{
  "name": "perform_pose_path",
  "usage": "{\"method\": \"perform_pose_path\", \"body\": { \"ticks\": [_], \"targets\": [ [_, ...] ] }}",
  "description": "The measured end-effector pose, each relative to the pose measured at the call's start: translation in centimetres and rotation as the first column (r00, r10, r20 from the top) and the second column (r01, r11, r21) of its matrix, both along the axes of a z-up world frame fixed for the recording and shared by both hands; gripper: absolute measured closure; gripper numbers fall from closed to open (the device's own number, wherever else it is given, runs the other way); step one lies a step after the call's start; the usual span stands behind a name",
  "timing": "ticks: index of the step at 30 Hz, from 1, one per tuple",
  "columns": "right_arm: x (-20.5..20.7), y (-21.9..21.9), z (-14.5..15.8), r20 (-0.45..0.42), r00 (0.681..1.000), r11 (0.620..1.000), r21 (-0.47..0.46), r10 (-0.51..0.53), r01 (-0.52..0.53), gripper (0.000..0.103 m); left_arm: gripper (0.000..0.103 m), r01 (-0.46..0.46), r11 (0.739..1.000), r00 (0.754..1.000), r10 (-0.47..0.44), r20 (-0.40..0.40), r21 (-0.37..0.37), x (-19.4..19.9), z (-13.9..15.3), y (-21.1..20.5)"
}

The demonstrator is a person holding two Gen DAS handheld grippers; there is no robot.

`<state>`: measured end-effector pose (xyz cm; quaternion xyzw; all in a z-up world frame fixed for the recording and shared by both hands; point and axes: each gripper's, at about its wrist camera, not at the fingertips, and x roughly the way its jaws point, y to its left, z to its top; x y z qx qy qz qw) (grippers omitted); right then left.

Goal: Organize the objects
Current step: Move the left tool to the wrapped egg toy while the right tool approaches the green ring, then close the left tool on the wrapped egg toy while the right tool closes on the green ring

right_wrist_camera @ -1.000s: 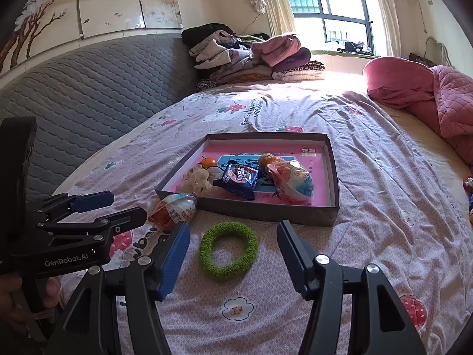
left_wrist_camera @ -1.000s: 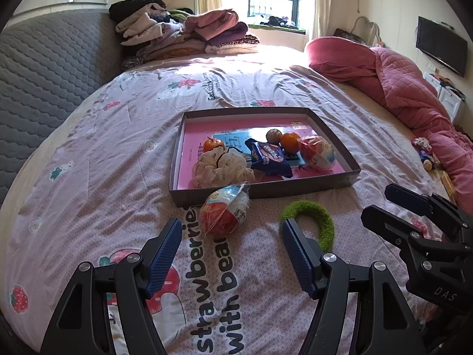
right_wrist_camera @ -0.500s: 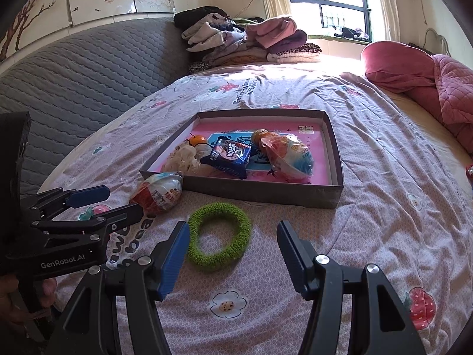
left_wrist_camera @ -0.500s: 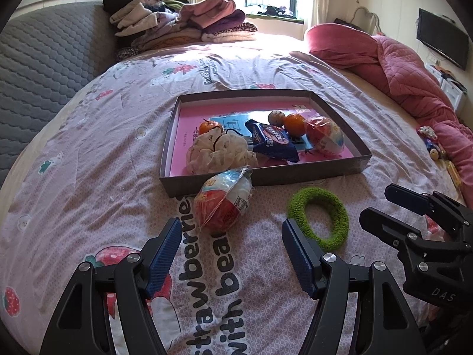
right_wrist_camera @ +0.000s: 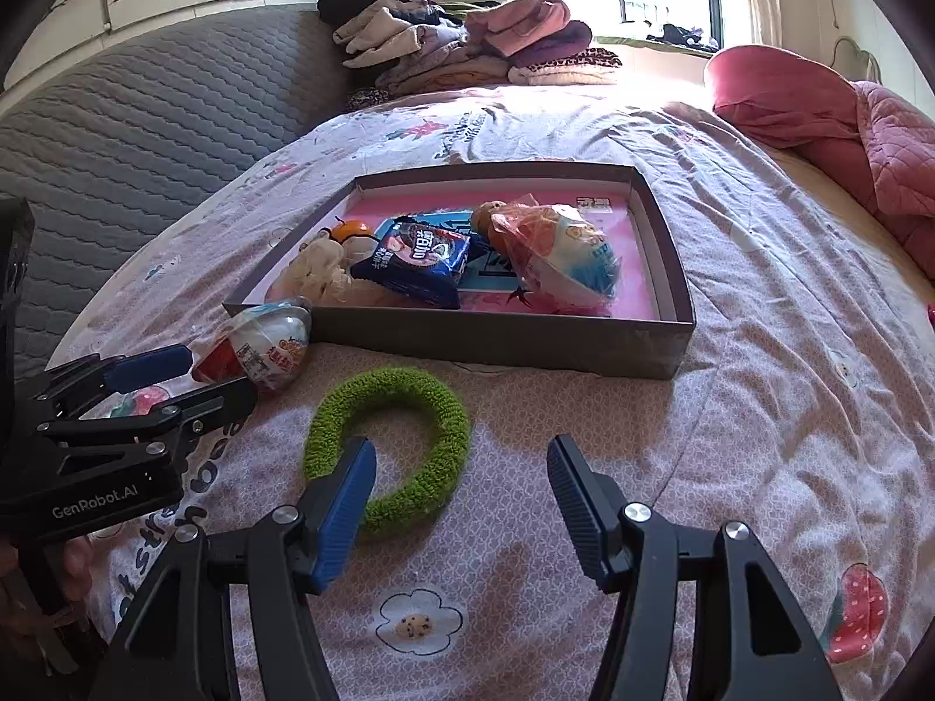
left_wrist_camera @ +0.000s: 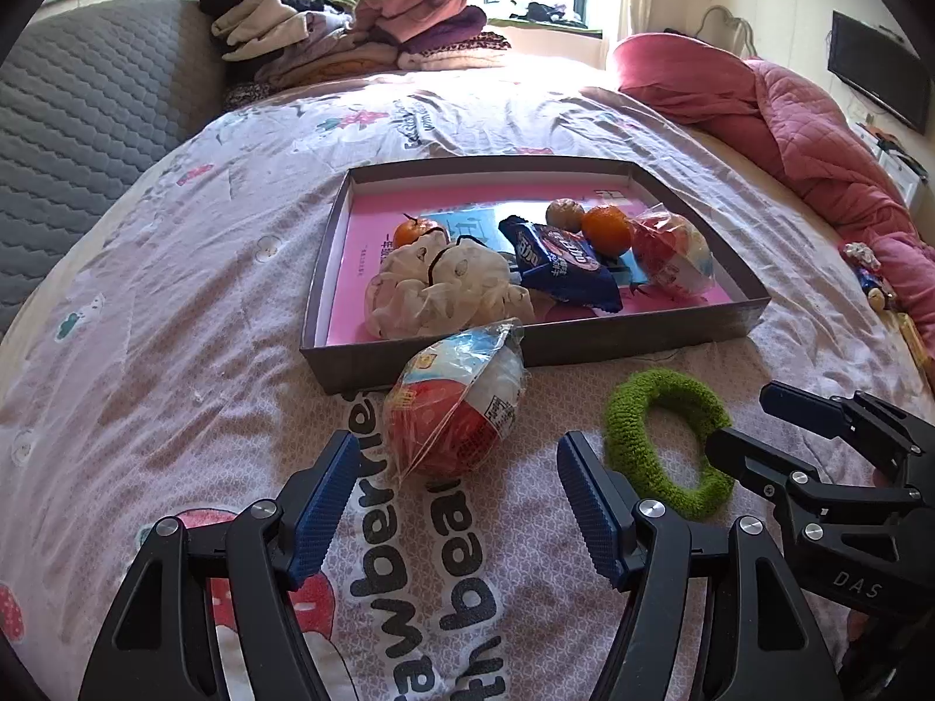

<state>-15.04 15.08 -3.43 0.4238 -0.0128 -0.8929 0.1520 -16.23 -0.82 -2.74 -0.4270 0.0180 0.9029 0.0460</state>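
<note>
Green terry cloth is filling the gap in front of my right gripper (right_wrist_camera: 461, 467): the green fabric ring (right_wrist_camera: 388, 447) is lying flat on the printed bedsheet (right_wrist_camera: 789, 362), just outside the near wall of the shallow grey box (right_wrist_camera: 502, 344). My right jaws are standing wide apart and gripping nothing. The blue pad of one finger (right_wrist_camera: 345, 502) is overlapping the near edge of the ring in this view; whether it is touching the cloth I cannot tell.

My left gripper (left_wrist_camera: 450, 488) is also standing open and holding nothing. It is pointing at the wrapped toy egg (left_wrist_camera: 456, 403), which is lying on the sheet between the fingertips and the box wall (left_wrist_camera: 643, 339), close against that wall. Contact between egg and wall cannot be confirmed.

Inside the box, on its pink floor, the following items are resting:
- a cream cloth bundle (left_wrist_camera: 444, 289) at the near left;
- a dark blue snack packet (left_wrist_camera: 561, 263) in the middle;
- a second wrapped egg (left_wrist_camera: 672, 257) at the right;
- two small oranges (left_wrist_camera: 608, 228), one behind the bundle and one beside the packet.

A pile of folded clothes (right_wrist_camera: 467, 41) is sitting at the far end of the bed, and a pink quilt (left_wrist_camera: 806, 134) is lying along the right side.
</note>
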Motion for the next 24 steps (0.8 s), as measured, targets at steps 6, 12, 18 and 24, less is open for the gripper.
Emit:
{"method": "perform_pose_path", "body": {
  "ticks": [6, 12, 18, 24],
  "targets": [
    [-0.7, -0.3, -0.7, 0.014, 1.000, 1.000, -0.002, 0.004, -0.004, 0.042, 0.031, 0.005, 1.000, 1.000, -0.005, 0.001, -0.001, -1.2, -0.8, 0.0],
    [-1.3, -1.0, -1.6, 0.023, 1.000, 1.000, 0.025, 0.009, -0.010, 0.043, 0.031, 0.007, 1.000, 1.000, -0.007, -0.001, 0.001, -2.1, -1.5, 0.0],
    [-1.7, -1.8, -1.9, 0.014, 1.000, 0.998, 0.056, 0.017, -0.018, 0.043, 0.031, 0.005, 1.000, 1.000, -0.005, -0.009, 0.011, -2.8, -1.9, -0.1],
    [-1.7, -2.6, -2.1, -0.003, 0.999, 0.995, 0.085, 0.054, -0.053, 0.055, 0.032, 0.000, 0.999, 1.000, 0.000, -0.015, 0.034, -3.2, -2.1, -0.1]
  ]
}}
